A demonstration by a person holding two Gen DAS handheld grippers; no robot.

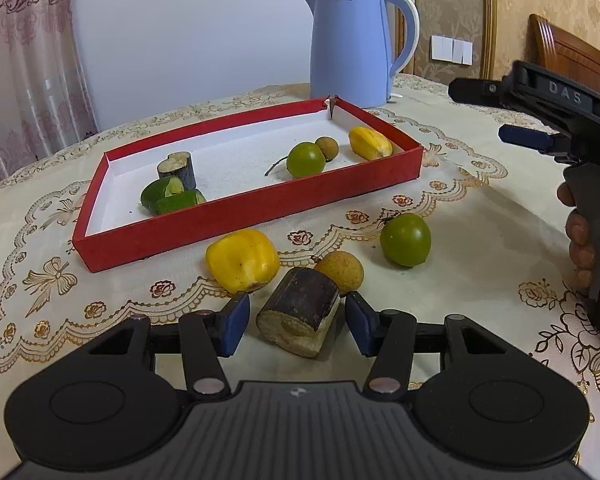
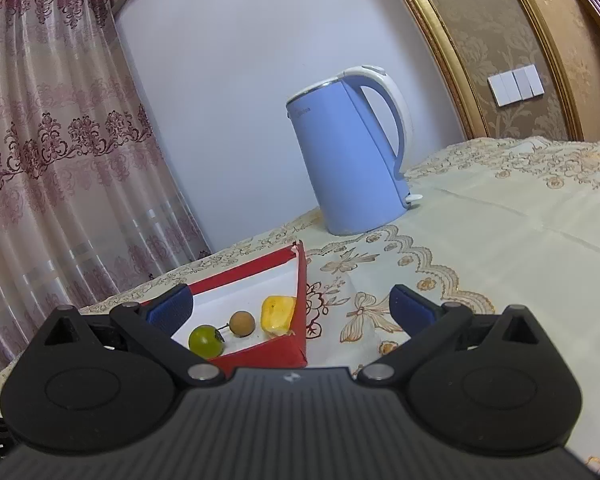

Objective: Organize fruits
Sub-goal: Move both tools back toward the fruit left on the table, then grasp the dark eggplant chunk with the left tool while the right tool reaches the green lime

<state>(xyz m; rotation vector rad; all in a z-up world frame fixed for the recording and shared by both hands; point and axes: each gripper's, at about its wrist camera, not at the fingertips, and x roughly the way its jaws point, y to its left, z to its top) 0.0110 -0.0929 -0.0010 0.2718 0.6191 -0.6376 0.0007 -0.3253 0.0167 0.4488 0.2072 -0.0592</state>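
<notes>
Near the red tray, the cane piece lay lengthwise between the spread left gripper; the right gripper gaped, holding nothing.

The left claw sits low over the counter's near edge, its two blue-padded fingers spread apart and level, nothing pinched between them. The right claw is raised above the counter toward its right edge, tilted slightly, its blue fingers wide apart and bare. In the left wrist view a hand wraps the right claw's grip, probably with the fingers curled round the handle.
</notes>
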